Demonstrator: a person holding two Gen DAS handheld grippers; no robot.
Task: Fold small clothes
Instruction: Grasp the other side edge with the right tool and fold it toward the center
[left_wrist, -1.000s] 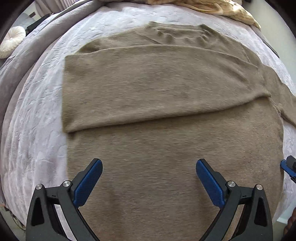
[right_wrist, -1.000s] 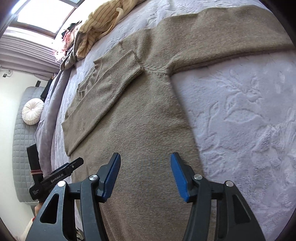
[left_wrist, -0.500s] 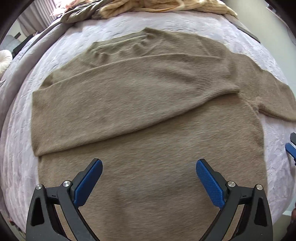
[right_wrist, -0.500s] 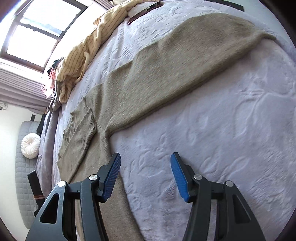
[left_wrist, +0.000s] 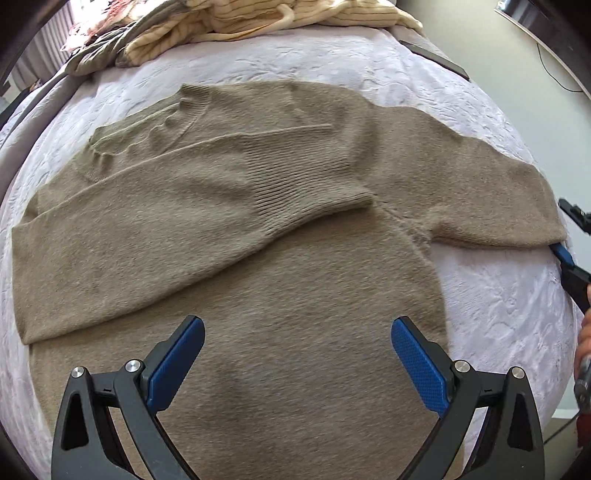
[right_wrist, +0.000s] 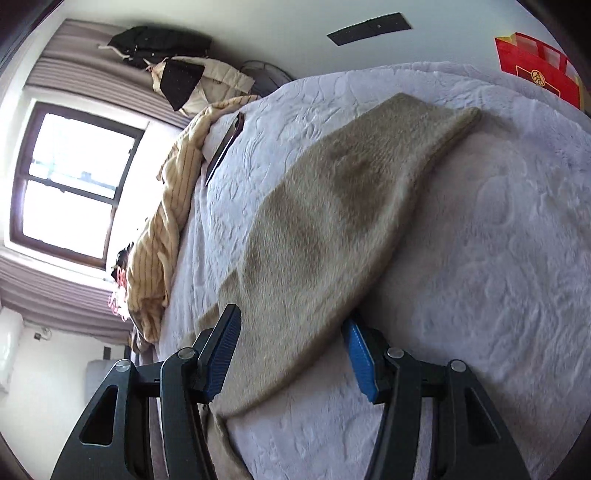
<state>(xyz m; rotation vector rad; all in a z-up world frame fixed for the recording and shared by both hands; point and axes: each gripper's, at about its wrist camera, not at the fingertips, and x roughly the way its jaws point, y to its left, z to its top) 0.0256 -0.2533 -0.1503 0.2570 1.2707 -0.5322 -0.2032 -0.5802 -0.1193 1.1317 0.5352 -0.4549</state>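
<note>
A tan knit sweater (left_wrist: 280, 288) lies flat on a white textured bedspread (left_wrist: 491, 306). One sleeve (left_wrist: 177, 229) is folded across its chest; the other sleeve (right_wrist: 325, 229) stretches out to the right. My left gripper (left_wrist: 297, 358) is open and empty, hovering over the sweater's lower body. My right gripper (right_wrist: 291, 350) is open, low at the bed, with its jaws on either side of the outstretched sleeve; one blue pad (right_wrist: 360, 354) sits at the sleeve's lower edge. The right gripper also shows at the right edge of the left wrist view (left_wrist: 569, 254), at the sleeve.
A cream striped garment (left_wrist: 280, 18) and other clothes are heaped at the far side of the bed. A dark flat object (right_wrist: 225, 147) lies near them. A red bag (right_wrist: 535, 66) stands beyond the bed. A window (right_wrist: 74, 184) is at the left.
My right gripper has swung right and dropped to the outstretched sleeve, which now lies between its open jaws. My left gripper has shifted right and back over the sweater body.
</note>
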